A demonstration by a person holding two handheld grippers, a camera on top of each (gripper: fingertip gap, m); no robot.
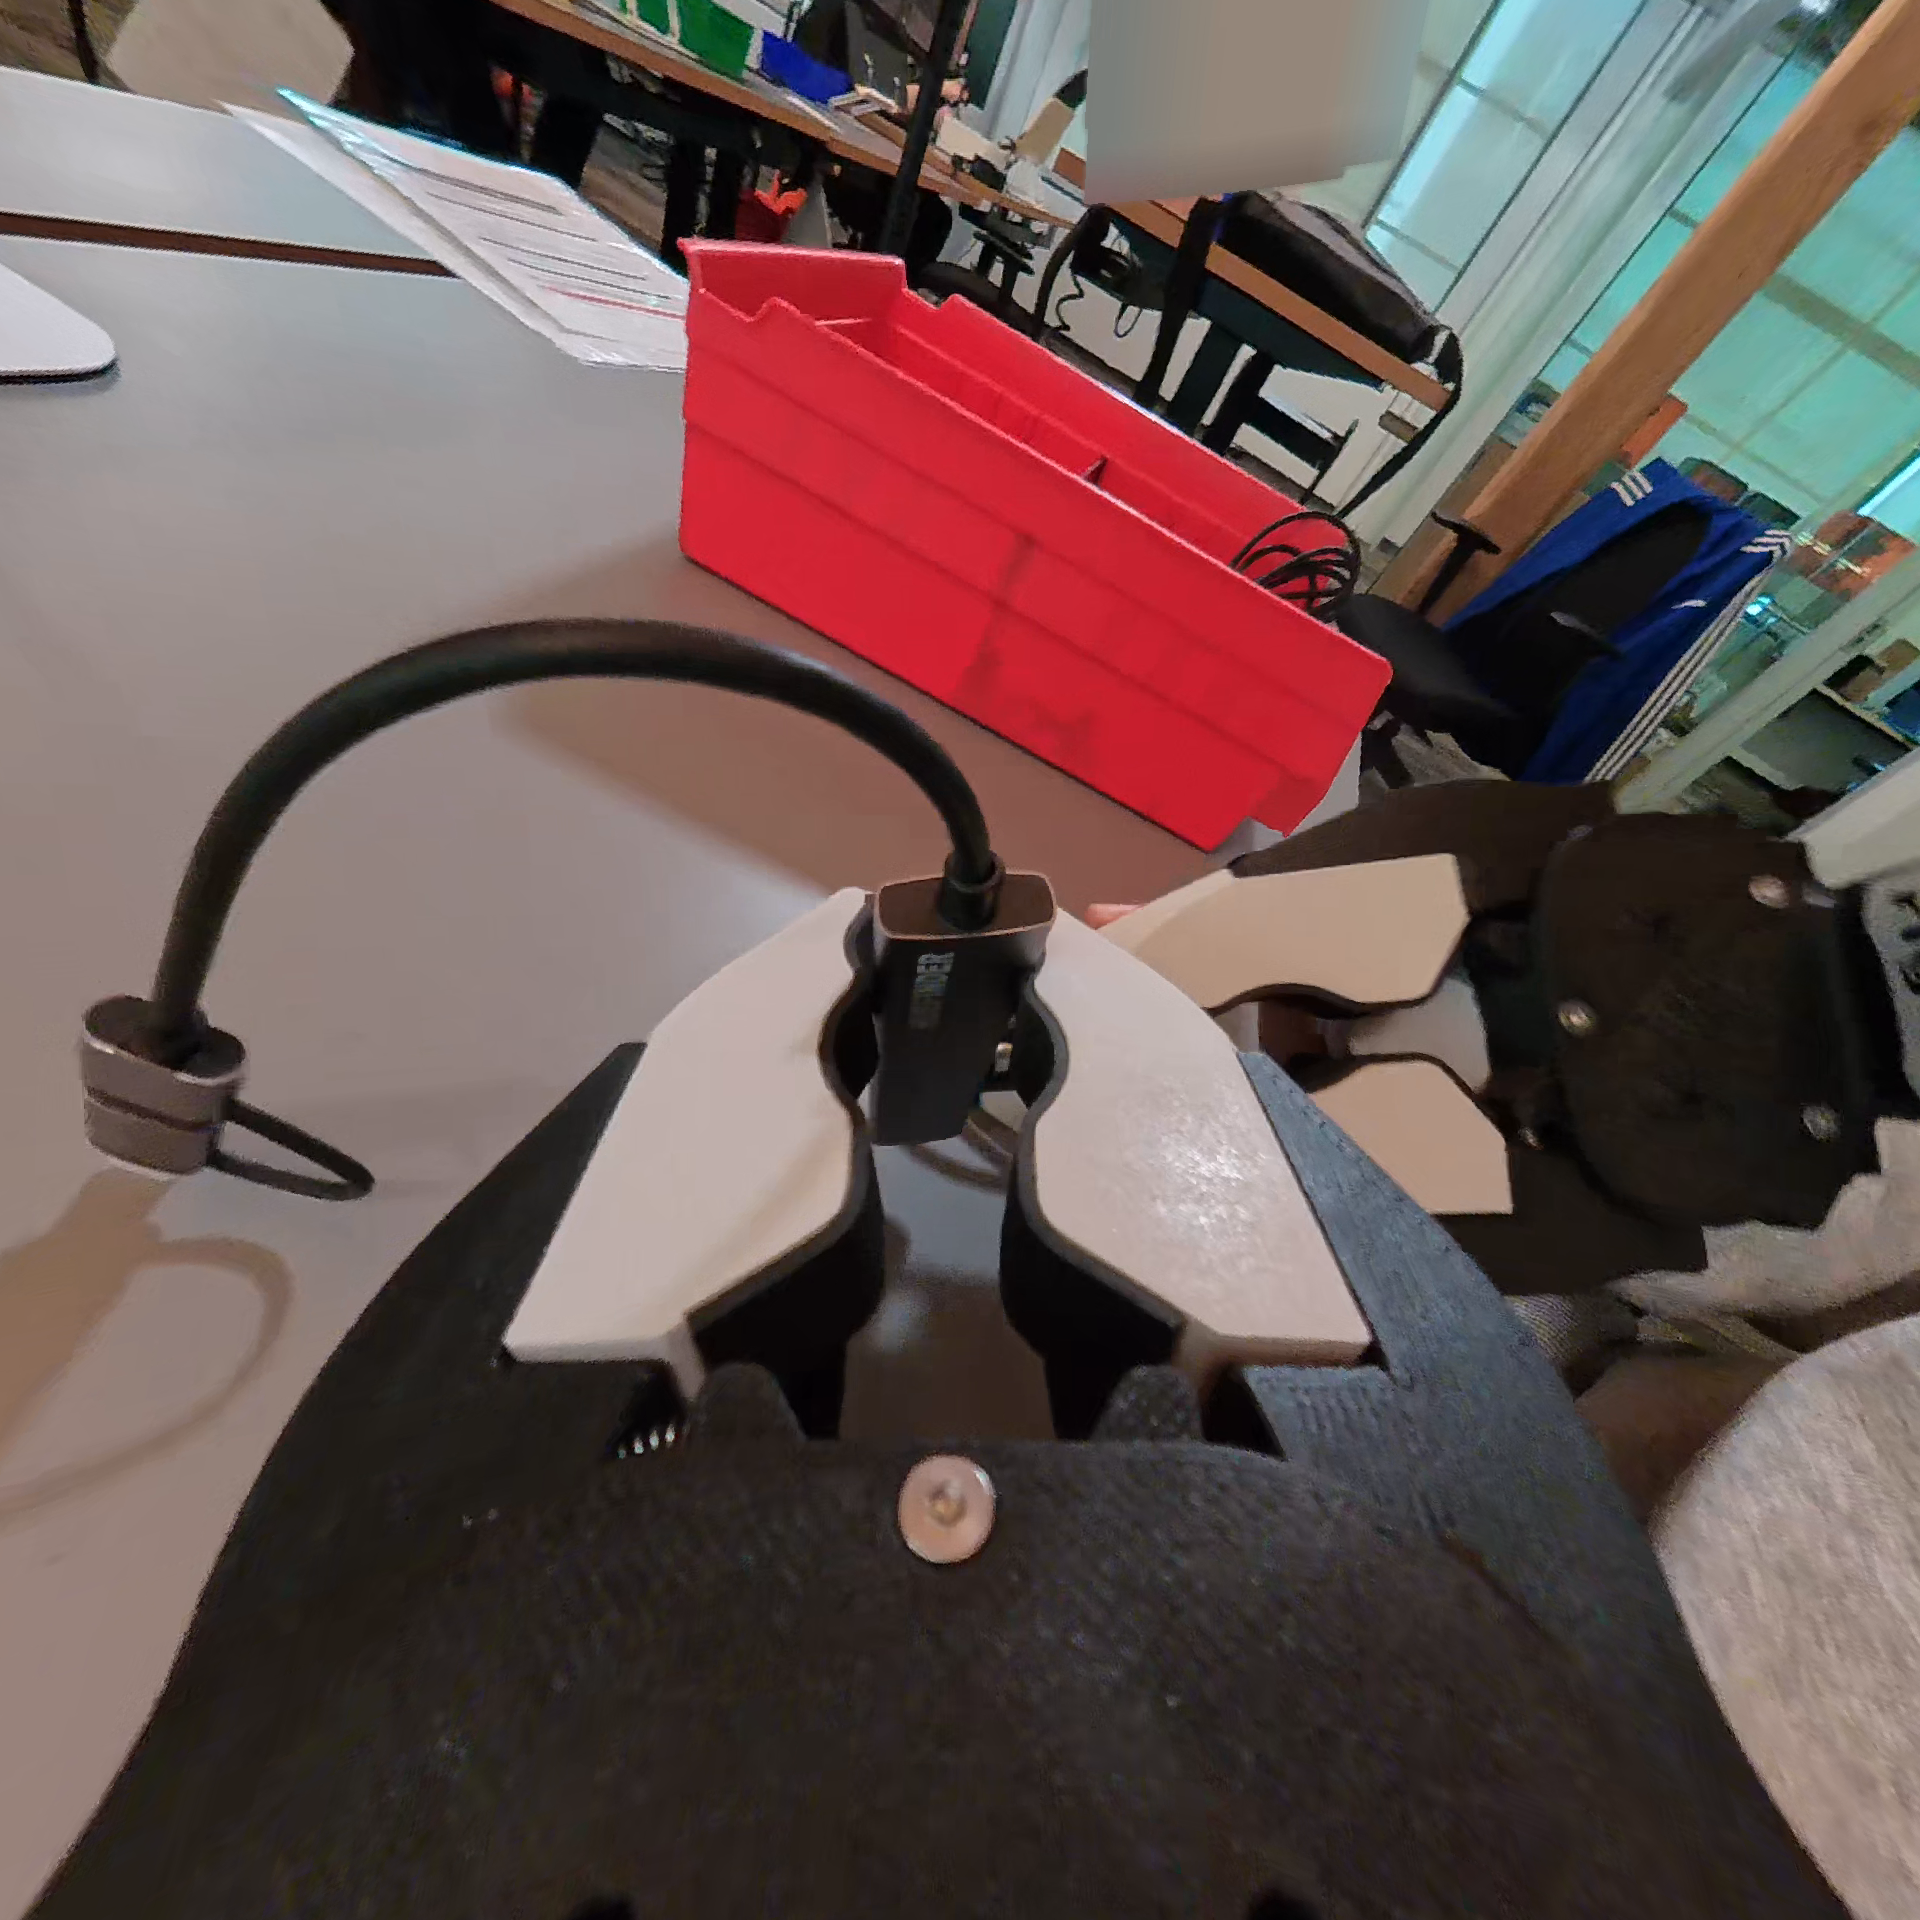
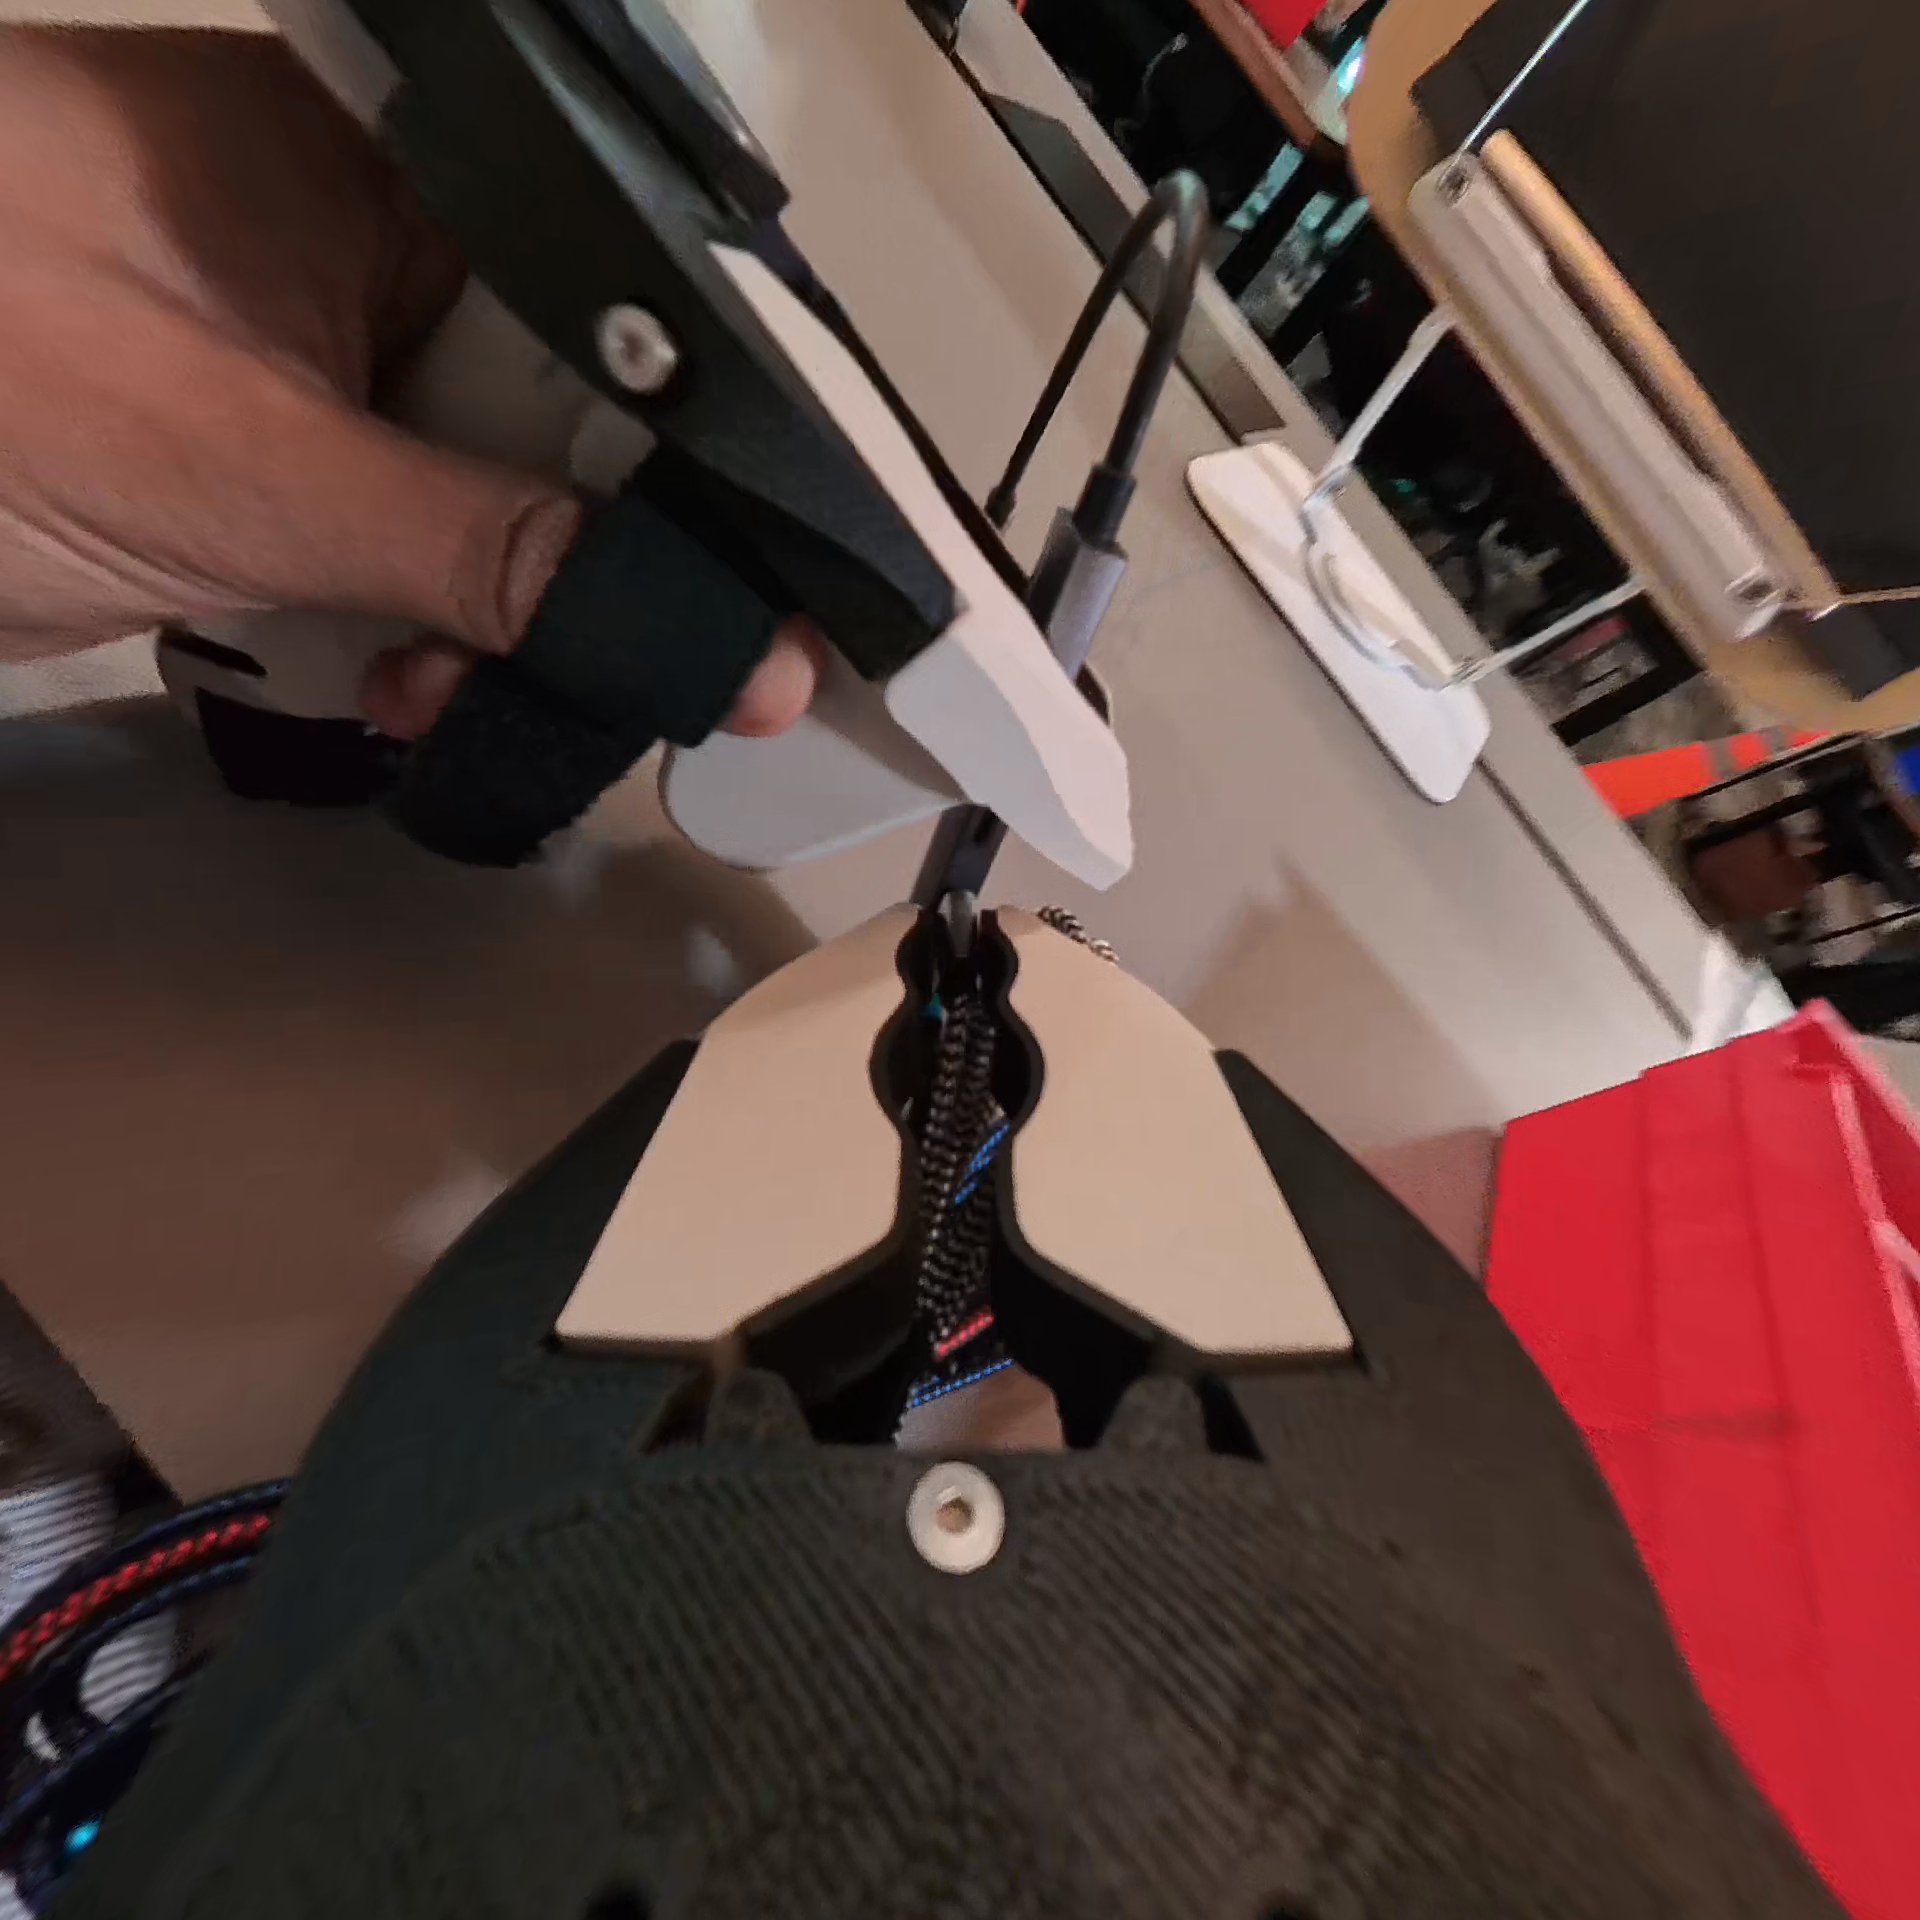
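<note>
My left gripper [image 1: 951, 925] is shut on a black adapter [image 1: 940, 1023]. The adapter's short black cable [image 1: 540, 649] arcs left to a grey plug [image 1: 156, 1091] that hangs over the table. My right gripper [image 2: 956, 920] is shut on a black braided cable [image 2: 956, 1153] with red and blue flecks. The cable's tip sits right at the lower end of the adapter [image 2: 961, 862], which the left gripper [image 2: 966, 821] holds from the upper left. I cannot tell if the two are joined. The right gripper [image 1: 1226, 987] also shows just right of the left one.
A red plastic bin [image 1: 987, 551] stands on the grey table [image 1: 312, 623] beyond the grippers, and at the right in the right wrist view [image 2: 1714, 1403]. A clear stand on a white base [image 2: 1351, 623] and a printed sheet [image 1: 499, 229] lie farther off. More braided cable [image 2: 125, 1558] hangs low left. My left and right fingertips are right by each other.
</note>
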